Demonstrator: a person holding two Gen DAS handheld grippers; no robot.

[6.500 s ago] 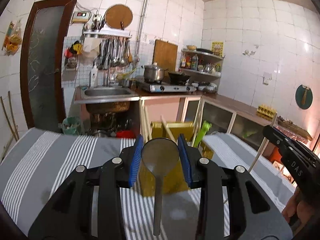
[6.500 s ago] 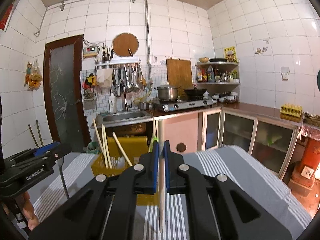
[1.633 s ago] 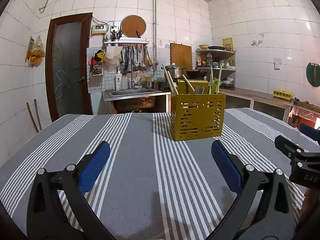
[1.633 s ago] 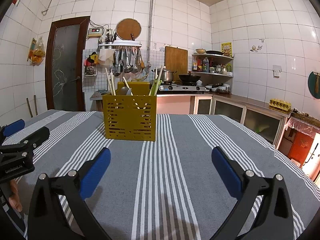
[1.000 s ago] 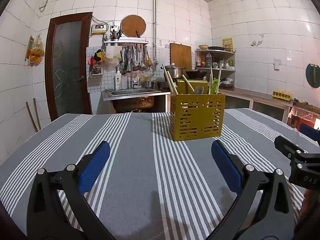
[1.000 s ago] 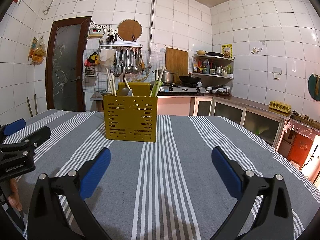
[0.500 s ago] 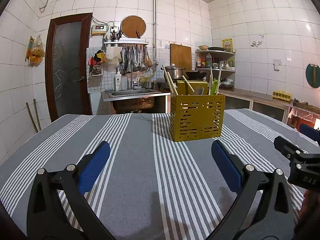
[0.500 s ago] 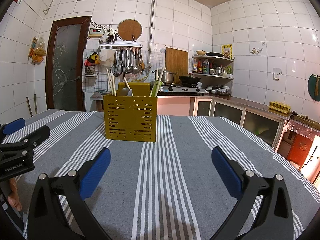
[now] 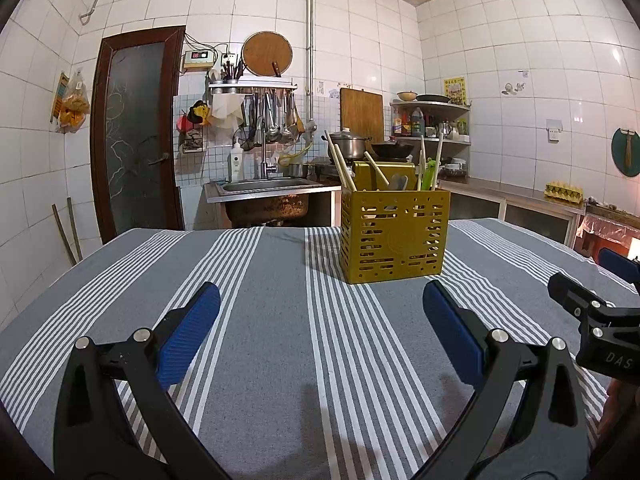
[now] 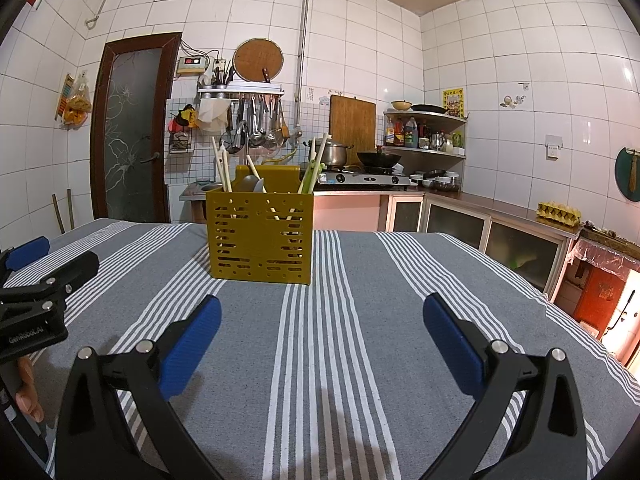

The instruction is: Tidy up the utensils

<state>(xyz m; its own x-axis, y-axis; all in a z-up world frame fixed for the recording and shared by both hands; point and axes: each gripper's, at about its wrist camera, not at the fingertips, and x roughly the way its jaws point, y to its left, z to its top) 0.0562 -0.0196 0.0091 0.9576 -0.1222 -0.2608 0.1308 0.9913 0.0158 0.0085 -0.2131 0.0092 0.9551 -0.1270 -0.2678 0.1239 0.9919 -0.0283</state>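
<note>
Striped tablecloth point(image 9: 260, 320) lies under our left gripper point(image 9: 320, 332) and right gripper point(image 10: 322, 336), both spread wide and empty; ahead of the fingers stands the yellow utensil caddy point(image 9: 394, 236) holding chopsticks point(image 9: 340, 166) and a spoon point(image 9: 398, 182)

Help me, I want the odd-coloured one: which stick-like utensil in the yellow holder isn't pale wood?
The bright green utensil at the right end of the yellow perforated holder in the left wrist view; the chopsticks are pale.
</note>
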